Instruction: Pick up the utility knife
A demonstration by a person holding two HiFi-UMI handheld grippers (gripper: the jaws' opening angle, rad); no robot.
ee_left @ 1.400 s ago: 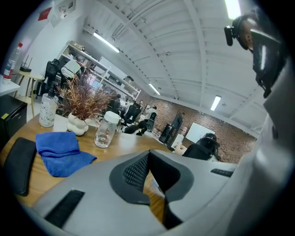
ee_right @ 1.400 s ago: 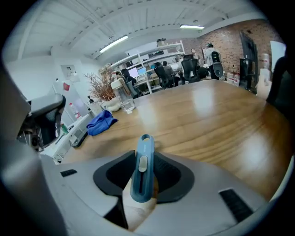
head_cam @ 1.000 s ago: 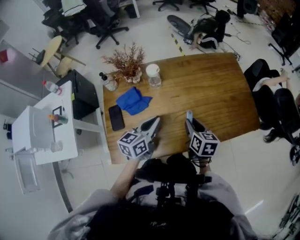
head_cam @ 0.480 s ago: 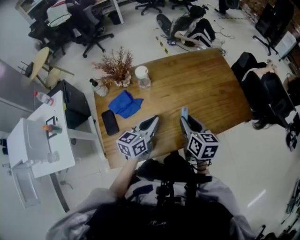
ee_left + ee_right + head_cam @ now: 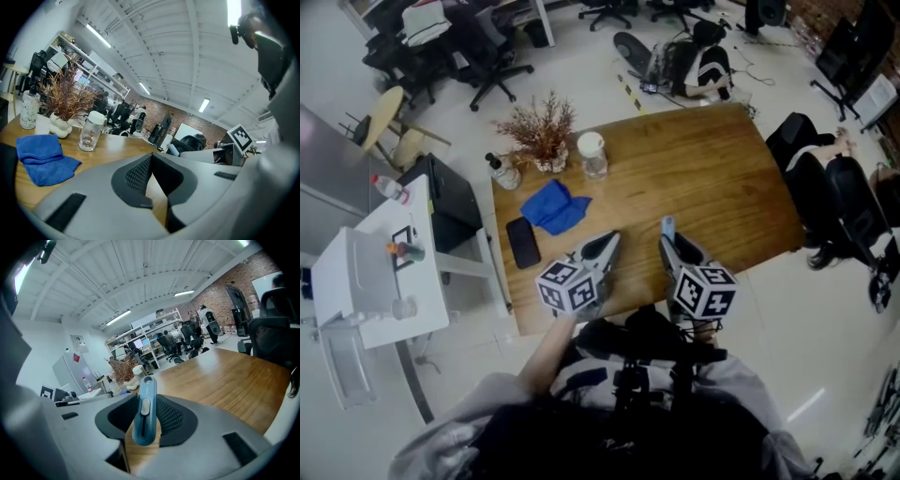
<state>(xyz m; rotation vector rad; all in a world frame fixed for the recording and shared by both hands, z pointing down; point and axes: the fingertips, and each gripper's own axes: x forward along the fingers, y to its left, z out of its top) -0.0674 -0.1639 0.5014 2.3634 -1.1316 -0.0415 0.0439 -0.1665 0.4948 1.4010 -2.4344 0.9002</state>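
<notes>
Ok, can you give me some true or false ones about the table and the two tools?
1. The right tool is holding the blue utility knife. True.
2. The left tool is holding the blue cloth. False: the cloth lies on the table, and the left tool holds nothing.
3. The phone lies on top of the blue cloth. False: it lies on the table beside the cloth.
4. The jar next to the dried plant has a white lid. True.
</notes>
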